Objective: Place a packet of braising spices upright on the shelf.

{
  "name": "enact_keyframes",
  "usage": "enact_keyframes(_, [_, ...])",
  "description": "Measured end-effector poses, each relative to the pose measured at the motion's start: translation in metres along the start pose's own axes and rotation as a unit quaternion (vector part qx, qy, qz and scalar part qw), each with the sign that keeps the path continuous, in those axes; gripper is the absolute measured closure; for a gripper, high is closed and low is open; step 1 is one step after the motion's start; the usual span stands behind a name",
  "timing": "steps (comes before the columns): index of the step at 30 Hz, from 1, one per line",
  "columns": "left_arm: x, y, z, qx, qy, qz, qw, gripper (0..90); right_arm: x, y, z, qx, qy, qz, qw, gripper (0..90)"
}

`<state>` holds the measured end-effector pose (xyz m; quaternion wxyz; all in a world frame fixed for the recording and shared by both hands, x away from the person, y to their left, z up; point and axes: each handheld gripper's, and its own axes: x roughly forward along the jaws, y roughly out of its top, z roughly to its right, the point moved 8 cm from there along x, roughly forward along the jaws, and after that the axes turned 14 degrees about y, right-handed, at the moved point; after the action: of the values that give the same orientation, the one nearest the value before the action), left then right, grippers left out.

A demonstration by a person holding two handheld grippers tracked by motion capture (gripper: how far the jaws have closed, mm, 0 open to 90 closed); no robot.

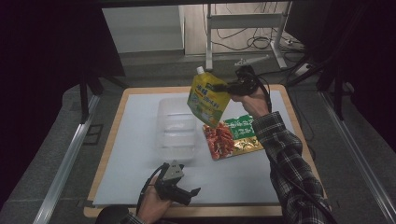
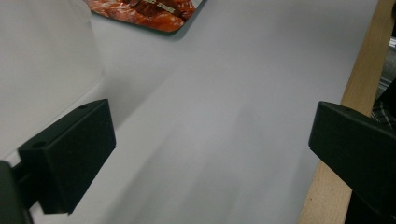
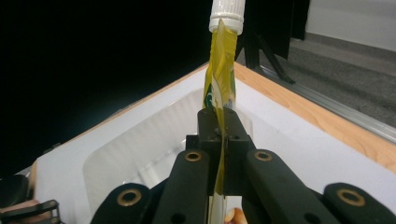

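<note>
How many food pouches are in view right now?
3. The yellow spouted pouch hangs clamped in the right gripper; the red pouch and green pouch lie beside the clear tray. More may be hidden.

I count two tools: my right tool point(image 1: 229, 87) and my left tool point(image 1: 187, 192). Each has two black jaws. There is one yellow pouch point(image 1: 208, 99) with one white cap point(image 3: 227, 15). I count two flat packets on the desk point(image 1: 140, 186): one red packet point(image 1: 219, 140) and one green packet point(image 1: 242, 127). There is one clear tub point(image 1: 176, 128). One white mat point(image 1: 233, 179) covers the one desk. I count two of my hands, one per tool, and one plaid sleeve point(image 1: 289, 163). Behind the desk I see one metal frame point(image 1: 243, 21).
</note>
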<state>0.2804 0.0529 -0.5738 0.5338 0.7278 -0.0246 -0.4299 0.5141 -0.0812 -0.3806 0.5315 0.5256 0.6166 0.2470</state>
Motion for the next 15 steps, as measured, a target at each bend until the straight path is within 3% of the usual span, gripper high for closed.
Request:
enact_keyframes(8, [-0.002, 0.001, -0.002, -0.009, 0.000, 0.008, 0.9999, 0.0, 0.016, 0.012, 0.005, -0.010, 0.012, 0.001, 0.9999, 89.1])
enact_keyframes(15, [-0.001, 0.001, 0.001, 0.001, -0.002, 0.007, 1.0000, 0.0, 0.033, 0.021, 0.007, -0.025, 0.018, -0.003, 0.9995, 89.1])
